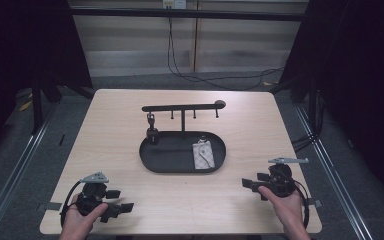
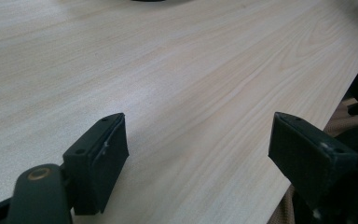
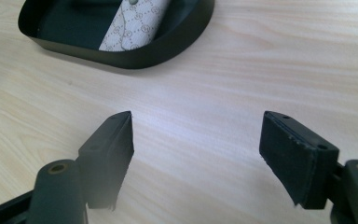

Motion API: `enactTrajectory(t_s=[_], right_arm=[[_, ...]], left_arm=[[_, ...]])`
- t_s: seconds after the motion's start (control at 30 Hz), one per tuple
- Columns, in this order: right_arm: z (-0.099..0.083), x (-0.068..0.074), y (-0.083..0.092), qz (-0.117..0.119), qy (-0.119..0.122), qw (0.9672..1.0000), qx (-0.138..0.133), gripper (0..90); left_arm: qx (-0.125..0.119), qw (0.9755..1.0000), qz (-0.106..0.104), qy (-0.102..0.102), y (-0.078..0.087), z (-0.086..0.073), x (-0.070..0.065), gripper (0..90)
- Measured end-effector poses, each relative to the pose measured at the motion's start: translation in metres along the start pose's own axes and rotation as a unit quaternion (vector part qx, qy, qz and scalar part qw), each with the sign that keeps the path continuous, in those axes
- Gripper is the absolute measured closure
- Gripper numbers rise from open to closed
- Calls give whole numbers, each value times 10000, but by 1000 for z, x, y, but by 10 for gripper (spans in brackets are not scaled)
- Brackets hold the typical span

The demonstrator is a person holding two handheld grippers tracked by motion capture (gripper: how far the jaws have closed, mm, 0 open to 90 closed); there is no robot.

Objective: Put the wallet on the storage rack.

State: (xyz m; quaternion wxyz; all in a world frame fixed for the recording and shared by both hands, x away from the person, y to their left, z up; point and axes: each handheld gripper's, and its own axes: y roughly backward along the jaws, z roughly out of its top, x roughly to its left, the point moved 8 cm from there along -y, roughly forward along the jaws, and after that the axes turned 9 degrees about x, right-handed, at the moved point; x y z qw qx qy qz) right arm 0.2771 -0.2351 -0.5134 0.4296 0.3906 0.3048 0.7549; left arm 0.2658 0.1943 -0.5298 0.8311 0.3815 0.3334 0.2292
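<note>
Both grippers — left (image 1: 121, 200), right (image 1: 250, 185) — gape wide, empty; the patterned pouch (image 3: 135, 25) is cut off by the frame.

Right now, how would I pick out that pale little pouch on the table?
Find the black oval tray at the middle of the wooden table. The pouch lies flat in its right half. It is the tray's one light, patterned thing; the dark small object at the tray's left stands upright.

Table (image 1: 130, 150) was pale wood-grain laminate, smooth, faint sheen. Oval tray (image 3: 177, 44) looked matt black metal, as did the hook rack (image 1: 182, 107). Key pouch (image 3: 135, 28) was beige monogram-print leatherette. Gripper pads (image 3: 109, 154) were matt black plastic, scuffed edges.
</note>
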Motion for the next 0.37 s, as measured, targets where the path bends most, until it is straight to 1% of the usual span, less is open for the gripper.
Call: enactTrajectory(t_s=[0.07,0.17,0.23,0.3,0.37], right_arm=[[-8,-3,2,-56,6,10000,-34,260],[-16,-9,3,-35,-148,9998,-104,257],[-19,-14,4,-86,-187,9997,-127,252],[-20,-17,3,-195,-157,9996,-132,244],[-24,-24,-1,-388,-142,9991,-35,235]], left_arm=[[13,10000,2,1,0,0,0,195],[53,10000,-27,-21,-1,0,-1,195],[15,10000,-15,-11,0,0,-1,195],[0,10000,-31,-13,0,0,-1,195],[11,10000,-24,-2,0,0,0,195]])
